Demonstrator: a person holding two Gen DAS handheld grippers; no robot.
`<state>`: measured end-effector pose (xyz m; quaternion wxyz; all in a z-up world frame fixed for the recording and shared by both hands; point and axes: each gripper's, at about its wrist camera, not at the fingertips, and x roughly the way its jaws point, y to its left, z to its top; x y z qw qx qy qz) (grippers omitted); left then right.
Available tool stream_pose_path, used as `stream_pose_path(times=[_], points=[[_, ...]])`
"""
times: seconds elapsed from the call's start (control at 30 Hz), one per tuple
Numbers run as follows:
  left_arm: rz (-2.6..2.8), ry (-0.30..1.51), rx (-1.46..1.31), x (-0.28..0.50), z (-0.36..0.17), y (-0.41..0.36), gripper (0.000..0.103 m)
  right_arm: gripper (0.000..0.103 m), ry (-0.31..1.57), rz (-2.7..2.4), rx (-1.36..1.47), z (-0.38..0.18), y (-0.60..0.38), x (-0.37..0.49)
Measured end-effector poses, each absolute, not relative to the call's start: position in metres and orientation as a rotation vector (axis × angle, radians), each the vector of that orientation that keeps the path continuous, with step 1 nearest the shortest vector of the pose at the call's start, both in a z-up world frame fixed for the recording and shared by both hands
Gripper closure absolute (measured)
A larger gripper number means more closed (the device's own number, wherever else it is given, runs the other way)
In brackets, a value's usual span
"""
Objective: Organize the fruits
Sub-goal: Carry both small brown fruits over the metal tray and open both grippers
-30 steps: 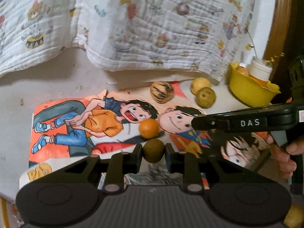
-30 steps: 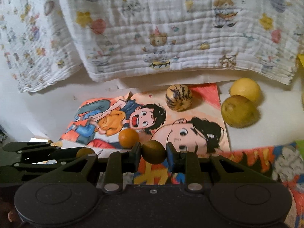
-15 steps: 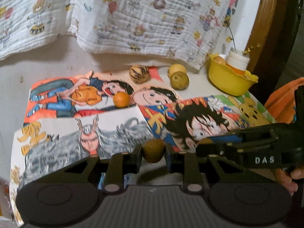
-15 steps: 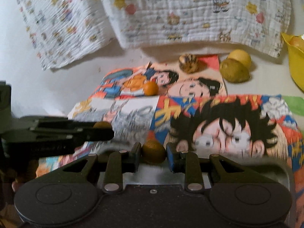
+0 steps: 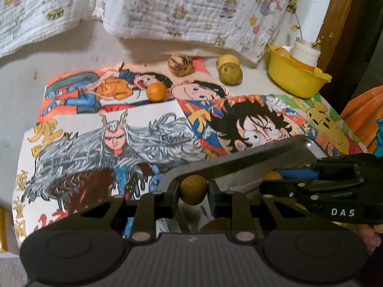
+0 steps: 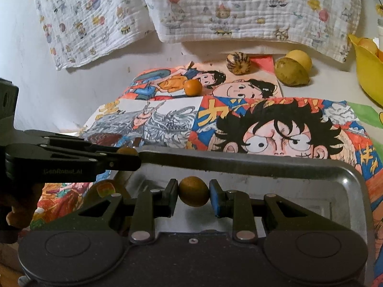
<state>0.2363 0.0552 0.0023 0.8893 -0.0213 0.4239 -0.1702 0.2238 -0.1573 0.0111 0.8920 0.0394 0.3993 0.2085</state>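
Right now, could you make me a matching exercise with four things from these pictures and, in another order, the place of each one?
Things:
1. brownish round fruit
2. small orange
3. striped round fruit
4. white jar

Places:
A. in the yellow bowl
B. between the right gripper jaws, above the metal tray
C. far edge of the cartoon drawings, near the blanket
D. on the drawing of the laughing boy

Pairs: 1-B, 2-D, 3-C, 4-A

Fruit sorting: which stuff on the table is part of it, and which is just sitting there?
Part of the job:
- left gripper, holding small brownish fruit
- right gripper, holding small orange-brown fruit
- metal tray
- small orange
- striped fruit
- two yellow-green fruits
- yellow bowl

Just lying about:
- cartoon drawings
- printed blanket
- white jar
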Motion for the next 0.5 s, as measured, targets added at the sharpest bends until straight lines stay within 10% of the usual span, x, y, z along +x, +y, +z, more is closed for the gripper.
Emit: stream_pose_path(times=[0.5], points=[[-0.358,0.926,-0.024,0.2378,-0.0049,0.0490,0.074,0.072,0.855,0.424,0.078,0.0014,-0.1539,0.2229]])
